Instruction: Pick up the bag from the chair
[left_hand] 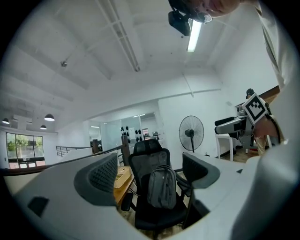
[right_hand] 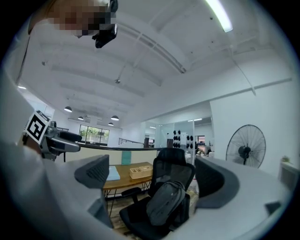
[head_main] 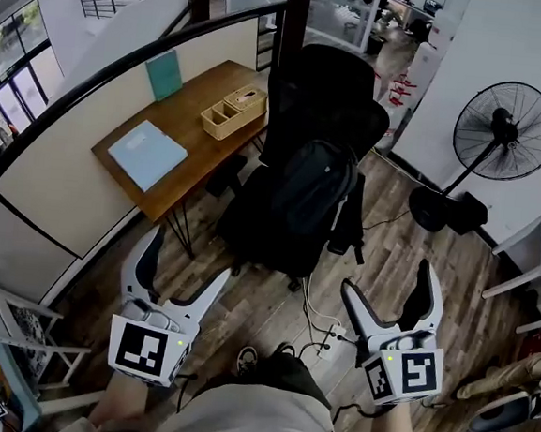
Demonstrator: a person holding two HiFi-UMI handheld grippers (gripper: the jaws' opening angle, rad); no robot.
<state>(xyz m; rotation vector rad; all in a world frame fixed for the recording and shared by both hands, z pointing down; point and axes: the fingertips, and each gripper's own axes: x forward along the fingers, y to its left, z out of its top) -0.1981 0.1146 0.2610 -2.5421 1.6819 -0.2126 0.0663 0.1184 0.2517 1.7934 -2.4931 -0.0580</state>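
A dark grey backpack [head_main: 308, 190] leans upright against the backrest of a black office chair [head_main: 326, 102]. Both gripper views show the backpack [left_hand: 161, 186] [right_hand: 166, 203] on the chair [left_hand: 149, 151] [right_hand: 172, 165], framed between the jaws and well ahead of them. My left gripper [head_main: 183, 269] is held low at the left, open and empty, short of the chair. My right gripper [head_main: 388, 296] is at the right, also open and empty, its jaws pointing toward the chair.
A wooden desk [head_main: 190, 119] with a pale folder [head_main: 146, 153] and a wooden organiser [head_main: 233, 110] stands left of the chair. A standing fan [head_main: 502, 132] is at the right. Cables and a power strip [head_main: 331, 336] lie on the wood floor.
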